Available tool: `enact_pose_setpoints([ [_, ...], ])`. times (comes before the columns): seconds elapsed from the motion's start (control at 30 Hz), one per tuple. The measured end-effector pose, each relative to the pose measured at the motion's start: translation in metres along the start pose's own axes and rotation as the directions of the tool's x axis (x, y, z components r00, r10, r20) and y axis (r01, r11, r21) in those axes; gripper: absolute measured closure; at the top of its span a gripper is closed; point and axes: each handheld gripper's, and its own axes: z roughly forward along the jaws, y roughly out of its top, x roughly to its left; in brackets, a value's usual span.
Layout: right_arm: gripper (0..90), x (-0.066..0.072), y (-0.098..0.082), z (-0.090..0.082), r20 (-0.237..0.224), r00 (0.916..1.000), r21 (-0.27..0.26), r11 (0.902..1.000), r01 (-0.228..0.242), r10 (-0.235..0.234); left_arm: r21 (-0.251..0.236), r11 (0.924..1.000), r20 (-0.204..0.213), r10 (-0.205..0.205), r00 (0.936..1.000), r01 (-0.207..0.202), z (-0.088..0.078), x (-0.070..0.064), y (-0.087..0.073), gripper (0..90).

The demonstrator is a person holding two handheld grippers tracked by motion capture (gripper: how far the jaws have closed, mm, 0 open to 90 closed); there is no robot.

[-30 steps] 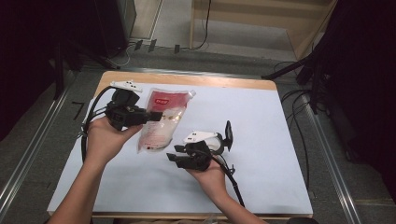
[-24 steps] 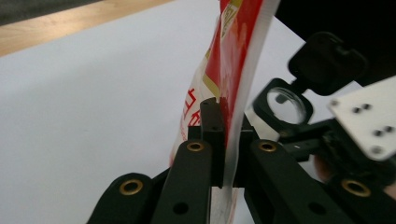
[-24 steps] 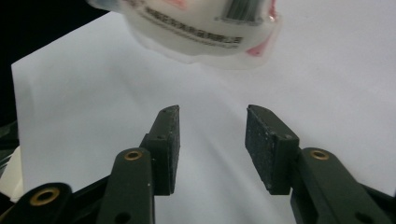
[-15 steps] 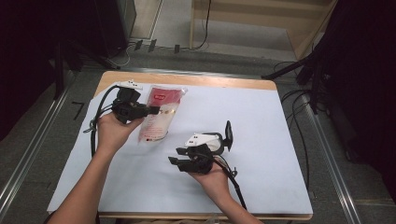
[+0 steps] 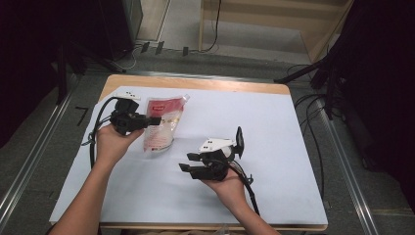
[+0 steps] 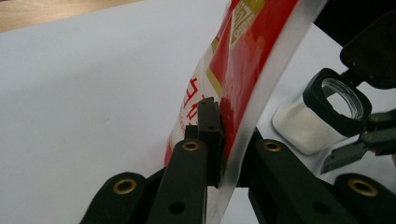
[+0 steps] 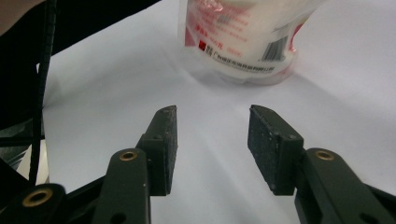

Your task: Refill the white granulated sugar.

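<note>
Lowered since a second ago, the pouch (image 5: 161,123) now lies near the table's (image 5: 293,147) far left corner, its edge clamped in the left gripper (image 5: 152,121). Nearer the person, the right gripper (image 5: 188,162) hovers empty, its jaws just widened and half apart.

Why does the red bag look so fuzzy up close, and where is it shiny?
In the left gripper view the red bag sits too near the lens, so its print blurs; its clear edge shines white. In the right gripper view the fingers look sharp and the bag's bottom soft. The high view is dark around the table.
</note>
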Motion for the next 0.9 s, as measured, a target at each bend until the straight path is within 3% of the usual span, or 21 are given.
enact_pose_setpoints([
  [0.07, 51.7, -0.002, 0.002, -0.004, -0.006, 1.0000, -0.005, 1.0000, -0.001, 0.001, -0.007, 1.0000, -0.004, 0.000, 1.0000, 0.000, -0.004, 0.000, -0.004, 86.0],
  [0.27, 51.5, -0.003, 0.004, -0.012, -0.012, 0.9999, 0.002, 1.0000, 0.006, -0.006, -0.005, 0.9997, 0.042, -0.022, 0.9989, 0.022, -0.013, 0.001, -0.011, 76.8],
  [0.4, 51.5, -0.004, 0.005, -0.015, -0.016, 0.9998, 0.001, 1.0000, 0.006, -0.006, 0.008, 0.9997, 0.040, -0.022, 0.9989, 0.022, -0.020, 0.001, -0.016, 71.6],
  [0.63, 51.6, -0.003, 0.006, -0.021, -0.003, 0.9996, 0.006, 0.9996, 0.029, -0.029, -0.021, 0.9994, 0.054, -0.028, 0.9982, 0.029, -0.029, 0.004, -0.024, 52.8],
  [0.67, 51.7, -0.003, 0.005, -0.023, 0.011, 0.9987, 0.012, 0.9987, 0.049, -0.049, -0.016, 0.9991, 0.075, -0.037, 0.9965, 0.038, -0.031, 0.006, -0.025, 50.3],
  [0.9, 52.5, -0.008, 0.006, -0.037, -0.012, 0.9994, 0.005, 0.9995, 0.032, -0.032, 0.021, 0.9996, 0.063, -0.020, 0.9978, 0.019, -0.036, 0.005, -0.026, 48.8],
])
